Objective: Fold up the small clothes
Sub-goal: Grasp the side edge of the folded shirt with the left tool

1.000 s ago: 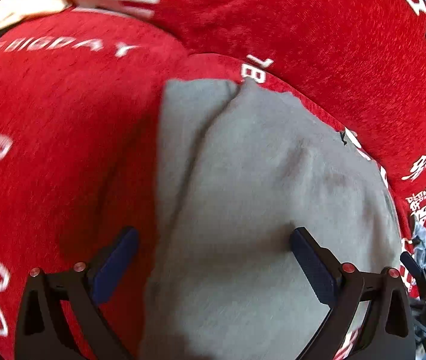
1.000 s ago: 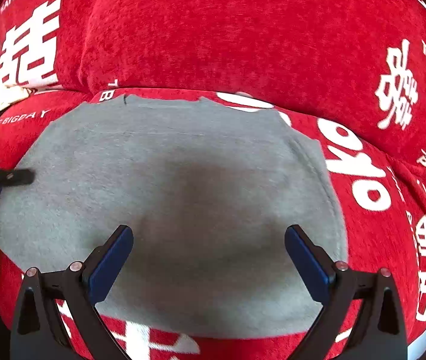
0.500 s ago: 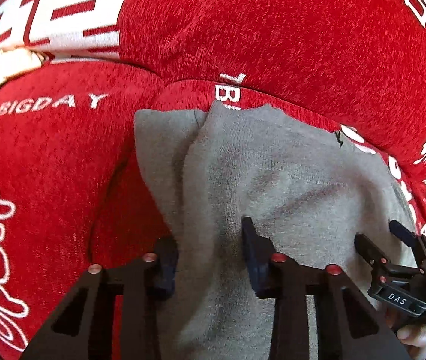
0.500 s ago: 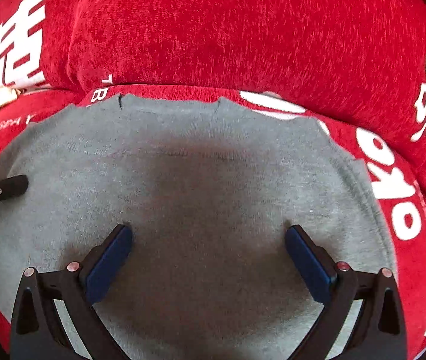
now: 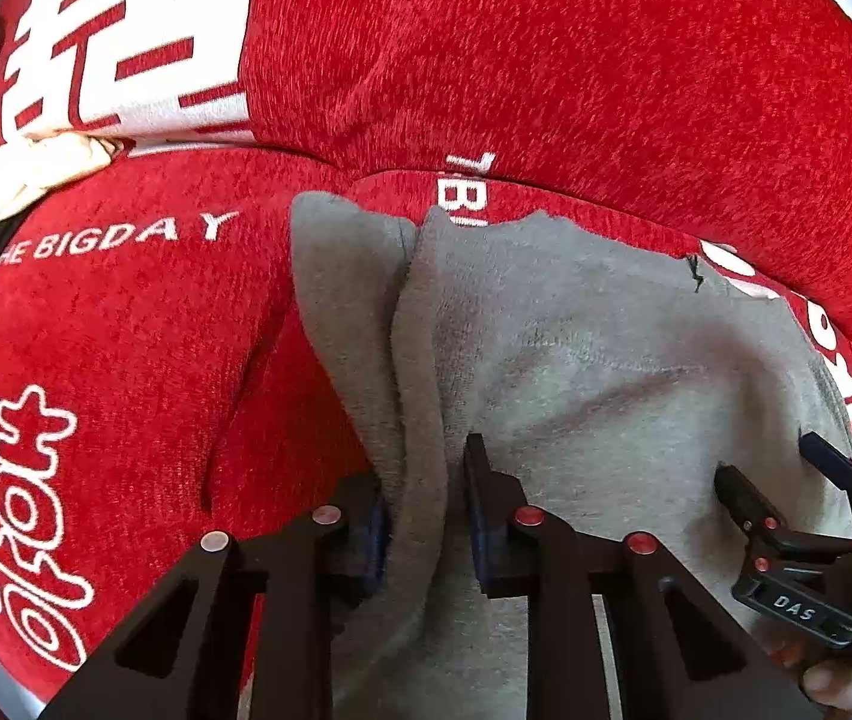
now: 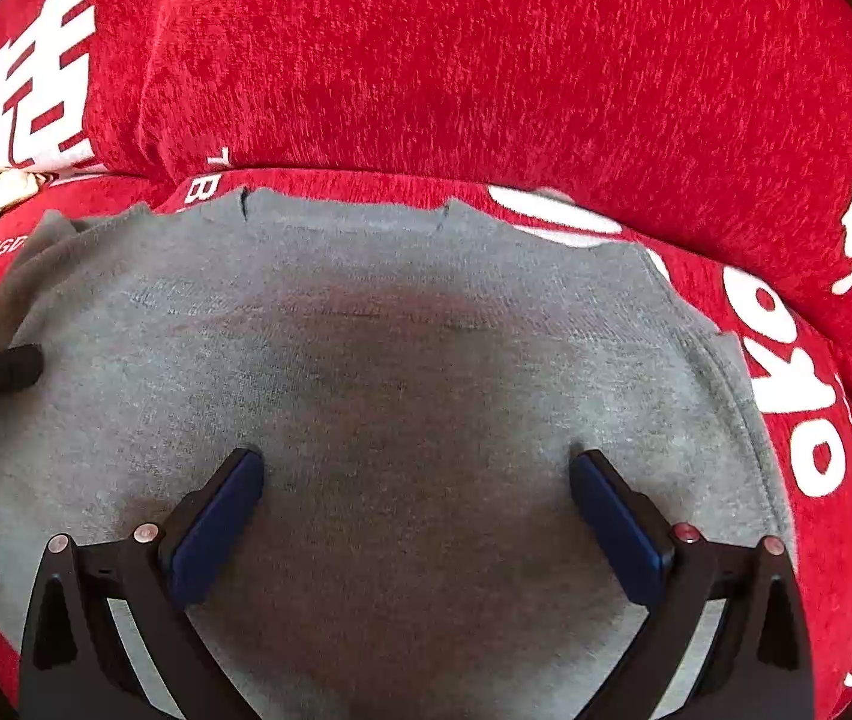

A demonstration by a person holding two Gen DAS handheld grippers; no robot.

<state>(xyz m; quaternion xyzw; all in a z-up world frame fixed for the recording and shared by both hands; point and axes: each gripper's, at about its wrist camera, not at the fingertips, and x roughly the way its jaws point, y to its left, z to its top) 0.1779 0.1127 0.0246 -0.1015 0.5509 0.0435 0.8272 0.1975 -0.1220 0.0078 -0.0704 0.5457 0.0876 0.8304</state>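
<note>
On the red blanket the grey garment lies flat, its nine-o'clock edge bunched between the closing left gripper while the right gripper hovers spread wide; a seemingly shallow pinch could slip mid-fold.

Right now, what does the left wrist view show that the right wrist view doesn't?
Left wrist only: the left gripper closing on a bunched ridge of the grey garment, and "THE BIGDAY" lettering in full.
Right wrist only: the right gripper open over flat fabric, and the garment's right edge.
Both: the grey garment on the red printed cover, and the other gripper at the frame's edge.
</note>
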